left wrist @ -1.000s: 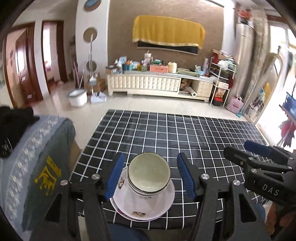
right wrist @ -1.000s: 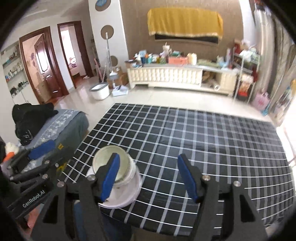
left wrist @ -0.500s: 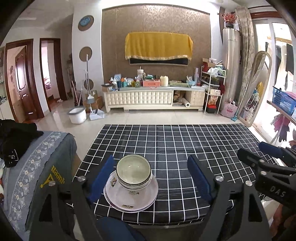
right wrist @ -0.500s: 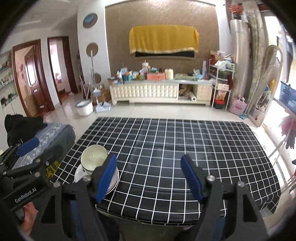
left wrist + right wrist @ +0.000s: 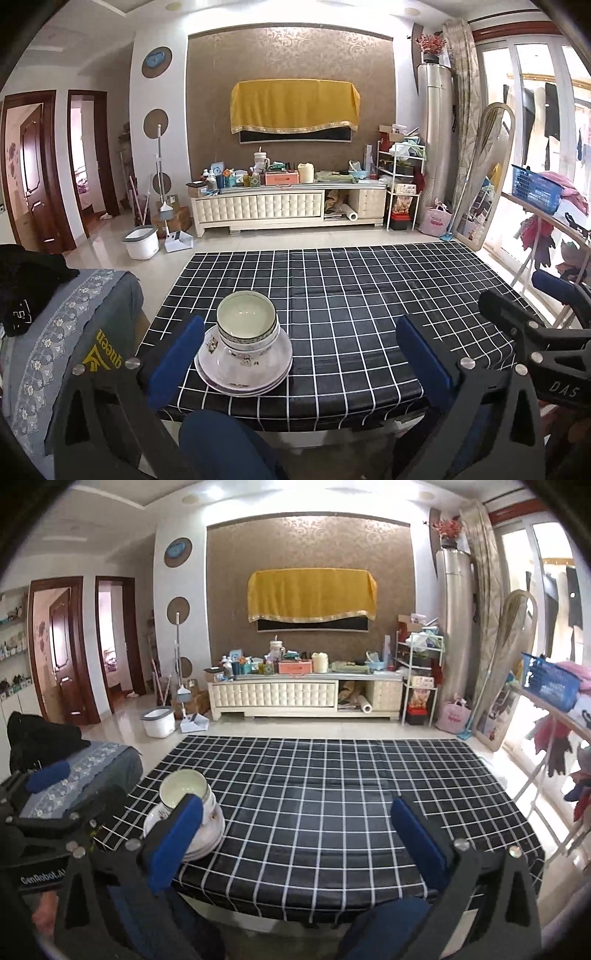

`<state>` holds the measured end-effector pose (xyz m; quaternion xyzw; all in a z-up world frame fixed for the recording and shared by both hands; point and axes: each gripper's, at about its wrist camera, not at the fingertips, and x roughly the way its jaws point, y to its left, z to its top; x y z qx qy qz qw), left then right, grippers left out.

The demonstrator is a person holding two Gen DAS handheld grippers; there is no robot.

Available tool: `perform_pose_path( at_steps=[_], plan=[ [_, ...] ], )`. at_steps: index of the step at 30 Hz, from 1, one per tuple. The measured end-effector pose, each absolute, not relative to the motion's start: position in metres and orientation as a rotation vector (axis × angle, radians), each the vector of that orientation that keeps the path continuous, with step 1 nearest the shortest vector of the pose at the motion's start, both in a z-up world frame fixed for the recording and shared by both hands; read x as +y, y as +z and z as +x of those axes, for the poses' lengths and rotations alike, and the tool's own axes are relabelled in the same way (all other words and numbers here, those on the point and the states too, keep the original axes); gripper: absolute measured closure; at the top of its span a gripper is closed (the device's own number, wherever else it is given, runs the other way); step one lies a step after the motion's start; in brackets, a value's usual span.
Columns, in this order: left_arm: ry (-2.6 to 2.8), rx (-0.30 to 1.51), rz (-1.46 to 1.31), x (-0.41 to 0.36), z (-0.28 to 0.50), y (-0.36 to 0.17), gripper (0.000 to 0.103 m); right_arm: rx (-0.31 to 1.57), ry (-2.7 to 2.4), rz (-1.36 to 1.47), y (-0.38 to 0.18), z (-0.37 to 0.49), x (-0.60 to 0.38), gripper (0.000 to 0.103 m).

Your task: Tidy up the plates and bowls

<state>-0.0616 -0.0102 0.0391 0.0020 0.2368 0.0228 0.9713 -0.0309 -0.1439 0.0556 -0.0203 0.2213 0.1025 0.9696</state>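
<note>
Left wrist view shows the stack of plates (image 5: 243,373) sitting at the lower middle of the frame, near the front left corner of the checked table (image 5: 351,295), with nested bowls (image 5: 246,324) resting on top of the plates. The left gripper (image 5: 299,358) is released, its jaws having just been opening wide, and nothing lies between its blue pads; the stack sits just beyond the left pad, untouched. In the right wrist view the right gripper (image 5: 295,836) is likewise spread with its jaws just opened, gripping nothing, and the crockery appears at lower left, partly hidden behind its left pad. The other tool shows at the edge of each frame. The stacking looks done, so the risk now lies in the stack's position: it stands close to the table's near edge, and a careless sweep of either tool could clip the bowls, which sit high and could tip or slide off the plates toward the person's knee (image 5: 221,439) below.
</note>
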Motion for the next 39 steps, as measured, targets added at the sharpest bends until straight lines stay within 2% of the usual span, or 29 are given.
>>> perform_pose_path(
  at_steps=[39],
  plan=[
    [0.025, 0.485, 0.007, -0.011, -0.078, 0.037, 0.001, 0.466, 0.229, -0.063, 0.048, -0.051, -0.150, 0.000]
  ],
)
